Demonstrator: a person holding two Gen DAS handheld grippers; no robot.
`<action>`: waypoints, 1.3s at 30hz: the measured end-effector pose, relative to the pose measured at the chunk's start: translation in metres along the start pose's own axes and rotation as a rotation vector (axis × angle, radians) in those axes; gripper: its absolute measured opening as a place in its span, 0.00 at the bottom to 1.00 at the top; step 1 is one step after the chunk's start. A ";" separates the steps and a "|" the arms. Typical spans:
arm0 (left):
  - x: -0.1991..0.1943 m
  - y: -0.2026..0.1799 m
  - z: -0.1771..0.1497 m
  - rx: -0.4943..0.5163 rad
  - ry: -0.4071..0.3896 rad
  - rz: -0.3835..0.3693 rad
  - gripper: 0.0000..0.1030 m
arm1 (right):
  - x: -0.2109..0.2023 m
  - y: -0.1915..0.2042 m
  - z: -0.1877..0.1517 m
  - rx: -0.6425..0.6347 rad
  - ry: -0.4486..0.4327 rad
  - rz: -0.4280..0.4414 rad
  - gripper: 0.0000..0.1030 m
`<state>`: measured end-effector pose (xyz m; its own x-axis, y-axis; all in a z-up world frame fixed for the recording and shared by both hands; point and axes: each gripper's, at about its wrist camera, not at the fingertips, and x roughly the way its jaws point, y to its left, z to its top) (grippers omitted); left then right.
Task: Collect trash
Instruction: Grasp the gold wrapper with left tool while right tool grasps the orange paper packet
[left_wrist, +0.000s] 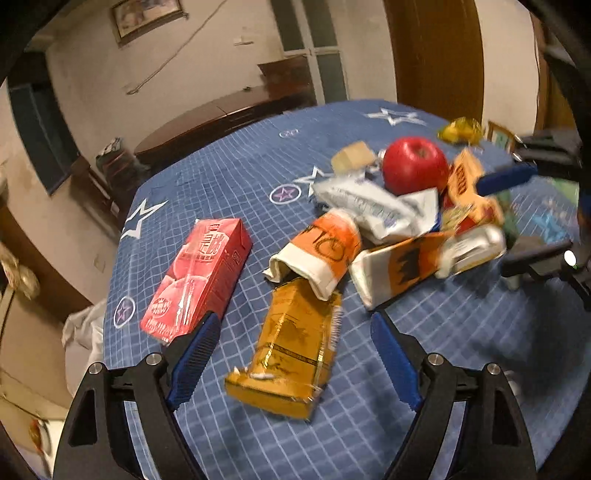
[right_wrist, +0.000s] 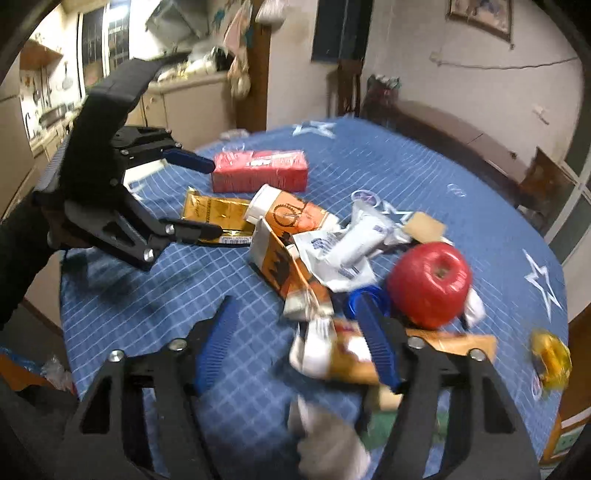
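Observation:
A pile of trash lies on the blue grid tablecloth (left_wrist: 229, 173). My left gripper (left_wrist: 295, 354) is open, its fingers either side of a yellow foil wrapper (left_wrist: 295, 354). A red drink carton (left_wrist: 199, 273) lies just left of it. An orange-and-white paper cup (left_wrist: 325, 251), crumpled white wrappers (left_wrist: 369, 206) and an orange carton (left_wrist: 402, 269) lie beyond. A red apple (left_wrist: 415, 164) sits behind them. My right gripper (right_wrist: 299, 339) is open, low over a blurred orange-and-white wrapper (right_wrist: 343, 354). The left gripper also shows in the right wrist view (right_wrist: 207, 195), over the yellow wrapper (right_wrist: 218, 214).
A yellow candy wrapper (right_wrist: 550, 358) lies near the table's right edge. A beige block (left_wrist: 351, 157) sits beside the apple. A blue cap (right_wrist: 351, 302) lies under the pile. Dark wooden furniture (left_wrist: 221, 118) and a kitchen counter (right_wrist: 192, 99) stand beyond the table.

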<state>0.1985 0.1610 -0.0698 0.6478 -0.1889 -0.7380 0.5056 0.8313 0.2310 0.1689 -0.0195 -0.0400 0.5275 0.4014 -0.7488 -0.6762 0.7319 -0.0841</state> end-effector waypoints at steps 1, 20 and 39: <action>0.009 -0.006 0.004 0.008 0.010 -0.003 0.81 | 0.008 0.001 0.005 -0.022 0.012 -0.004 0.60; -0.012 -0.025 -0.026 -0.079 -0.056 -0.116 0.46 | -0.018 0.014 -0.017 0.033 0.012 0.214 0.07; -0.016 -0.079 -0.065 -0.126 0.053 -0.094 0.62 | -0.066 0.017 -0.119 0.151 0.097 0.220 0.55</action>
<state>0.1109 0.1330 -0.1174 0.5681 -0.2441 -0.7859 0.4848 0.8710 0.0799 0.0613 -0.0997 -0.0701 0.3202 0.5101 -0.7983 -0.6806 0.7100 0.1807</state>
